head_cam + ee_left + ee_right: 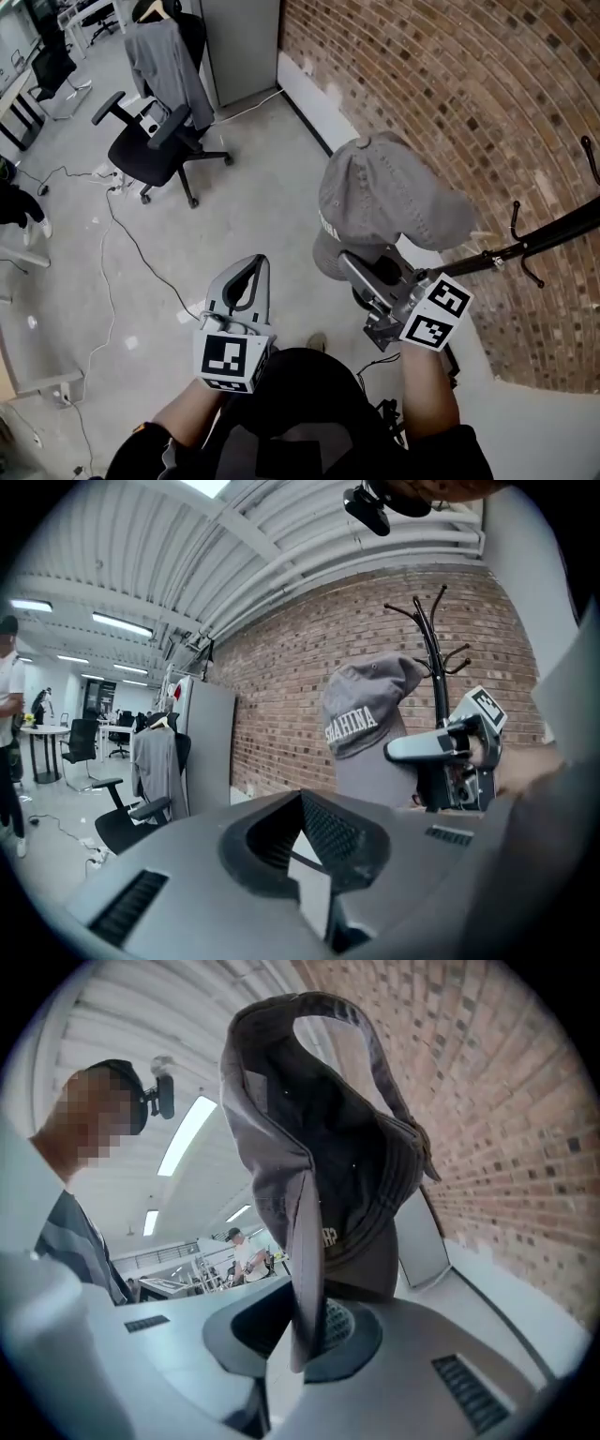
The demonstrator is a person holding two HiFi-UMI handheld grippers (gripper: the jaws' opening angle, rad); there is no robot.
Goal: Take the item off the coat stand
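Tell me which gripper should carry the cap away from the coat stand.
Right. The right gripper grips the grey cap by its brim, clear of the coat stand; the left gripper is shut and empty.

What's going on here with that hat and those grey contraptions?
A person holds a gripper in each hand. The right gripper is clamped on the edge of a grey cap, which looks clear of the black coat stand. The left gripper is shut and empty.

The grey cap (370,714) has white letters on its front that look like "SHAHINA". In the right gripper view, a few white letters show on the cap, but they are too cut off to read.
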